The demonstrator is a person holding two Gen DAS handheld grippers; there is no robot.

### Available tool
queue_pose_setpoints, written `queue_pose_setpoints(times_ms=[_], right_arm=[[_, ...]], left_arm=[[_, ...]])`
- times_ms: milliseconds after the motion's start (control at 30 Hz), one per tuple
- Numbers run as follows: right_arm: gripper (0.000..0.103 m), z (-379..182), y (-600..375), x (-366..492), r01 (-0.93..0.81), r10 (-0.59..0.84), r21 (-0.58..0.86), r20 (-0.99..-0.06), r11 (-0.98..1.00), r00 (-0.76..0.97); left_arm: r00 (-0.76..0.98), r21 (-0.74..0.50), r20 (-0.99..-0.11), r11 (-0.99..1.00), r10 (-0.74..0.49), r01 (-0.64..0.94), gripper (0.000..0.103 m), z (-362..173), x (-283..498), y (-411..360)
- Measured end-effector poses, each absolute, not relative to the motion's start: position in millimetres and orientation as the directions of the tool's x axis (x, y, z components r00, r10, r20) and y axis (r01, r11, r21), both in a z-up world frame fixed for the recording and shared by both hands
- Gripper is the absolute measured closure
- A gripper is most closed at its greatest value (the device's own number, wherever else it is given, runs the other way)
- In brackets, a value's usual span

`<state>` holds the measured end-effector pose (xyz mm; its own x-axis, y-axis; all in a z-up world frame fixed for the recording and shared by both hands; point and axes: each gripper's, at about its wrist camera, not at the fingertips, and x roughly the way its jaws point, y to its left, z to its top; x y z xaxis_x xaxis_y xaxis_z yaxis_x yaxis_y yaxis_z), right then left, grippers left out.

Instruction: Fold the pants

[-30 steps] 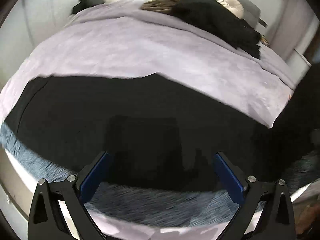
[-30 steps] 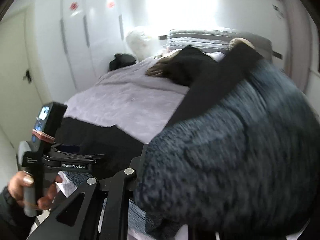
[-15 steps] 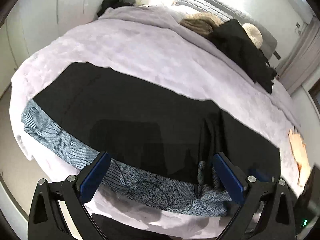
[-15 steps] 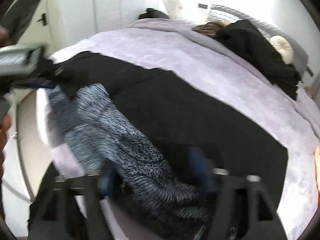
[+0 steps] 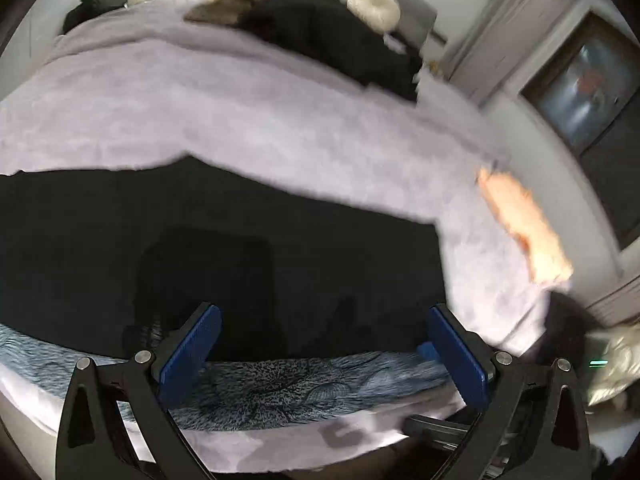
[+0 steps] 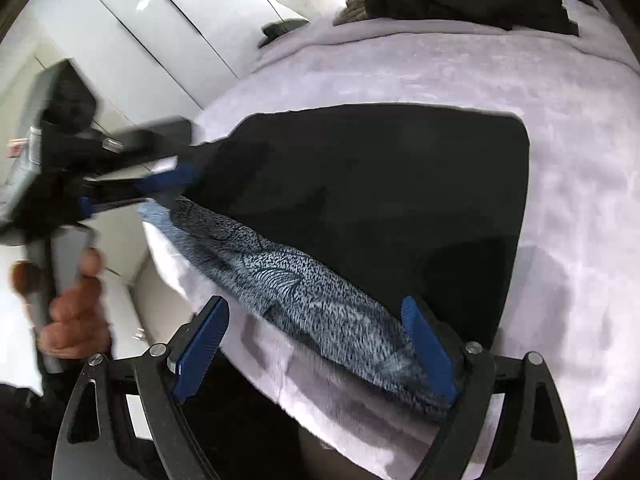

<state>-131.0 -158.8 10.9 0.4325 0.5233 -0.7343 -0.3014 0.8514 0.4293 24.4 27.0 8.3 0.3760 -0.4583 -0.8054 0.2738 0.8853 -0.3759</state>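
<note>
The pants [image 5: 240, 248] lie flat along the near edge of the bed, black on top with a blue-grey patterned strip [image 5: 280, 388] on the near side. They also show in the right wrist view [image 6: 380, 184], with the patterned strip [image 6: 304, 292] running diagonally. My left gripper [image 5: 324, 352] is open and empty, just above the near edge of the pants. My right gripper [image 6: 320, 344] is open over the patterned strip's near end. The left gripper [image 6: 160, 188] shows in the right wrist view at the pants' far end.
The bed has a lilac cover [image 5: 200, 96]. A black garment [image 5: 332, 36], a brown item and a round cream cushion [image 5: 374, 6] lie at its head. An orange cloth [image 5: 520, 220] lies at the right edge. White wardrobe doors [image 6: 168, 36] stand left of the bed.
The right gripper has let go of the pants it held up and draped over the bed; they now lie folded lengthwise. Both grippers have shifted right along the near edge.
</note>
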Motion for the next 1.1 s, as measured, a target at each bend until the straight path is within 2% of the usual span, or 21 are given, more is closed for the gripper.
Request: queue_pose_setpoints(times_ms=[33, 100, 233, 367, 467, 533, 633, 733, 833, 933, 1000, 1100], right_arm=[[0.013, 12.9, -157.7, -131.4, -0.312, 0.517, 0.415, -0.74, 0.855, 0.43], [0.013, 23.3, -152.6, -133.5, -0.342, 0.516, 0.396, -0.745, 0.852, 0.424], [0.012, 34.2, -153.9, -122.8, -0.379, 0.509, 0.36, -0.735, 0.853, 0.448], [0.011, 23.4, -142.2, -110.2, -0.405, 0.571, 0.418, -0.71, 0.813, 0.413], [0.01, 0.1, -116.3, -119.8, -0.525, 0.529, 0.334, -0.802, 0.783, 0.278], [0.01, 10.9, -113.0, -125.4, -0.577, 0.516, 0.279, -0.803, 0.767, 0.298], [0.01, 28.9, -134.1, -117.2, -0.54, 0.561, 0.331, -0.754, 0.774, 0.341], [0.006, 42.5, -156.5, -96.5, -0.487, 0.5, 0.256, -0.722, 0.835, 0.478], [0.005, 40.4, -172.0, -62.5, -0.466, 0.505, 0.268, -0.692, 0.843, 0.517], [0.006, 22.1, -187.0, -23.4, -0.433, 0.535, 0.344, -0.701, 0.833, 0.472], [0.006, 8.2, -191.3, -1.5, -0.39, 0.491, 0.324, -0.722, 0.862, 0.487], [0.006, 7.1, -191.2, 8.0, -0.381, 0.501, 0.342, -0.712, 0.859, 0.491]], left_arm=[[0.354, -0.339, -0.84, 0.908, -0.41, 0.248, 0.0, -8.8, 29.2, 26.5], [0.338, -0.34, -0.85, 0.911, -0.405, 0.234, 0.0, -25.6, 27.0, 29.1], [0.373, -0.299, -0.847, 0.919, -0.38, 0.257, 0.0, -20.8, 16.5, 28.3], [0.352, -0.404, -0.821, 0.893, -0.45, 0.2, 0.0, -13.7, 31.9, 42.3], [0.329, -0.467, -0.807, 0.87, -0.491, 0.154, 0.0, -15.2, 47.1, 56.4], [0.322, -0.48, -0.803, 0.864, -0.502, 0.152, 0.0, -13.0, 45.3, 58.4], [0.334, -0.419, -0.827, 0.892, -0.453, 0.172, 0.0, -4.9, 39.2, 51.6], [0.37, -0.339, -0.844, 0.92, -0.389, 0.196, 0.0, 1.9, 31.4, 42.3], [0.378, -0.235, -0.875, 0.948, -0.303, 0.215, 0.0, -8.0, 30.8, 29.1], [0.405, -0.152, -0.882, 0.959, -0.241, 0.241, 0.0, -14.0, 25.8, 18.8], [0.417, -0.109, -0.884, 0.961, -0.211, 0.256, 0.0, -16.1, 22.8, 12.6], [0.426, -0.08, -0.885, 0.963, -0.187, 0.256, 0.0, -16.6, 19.0, 10.2]])
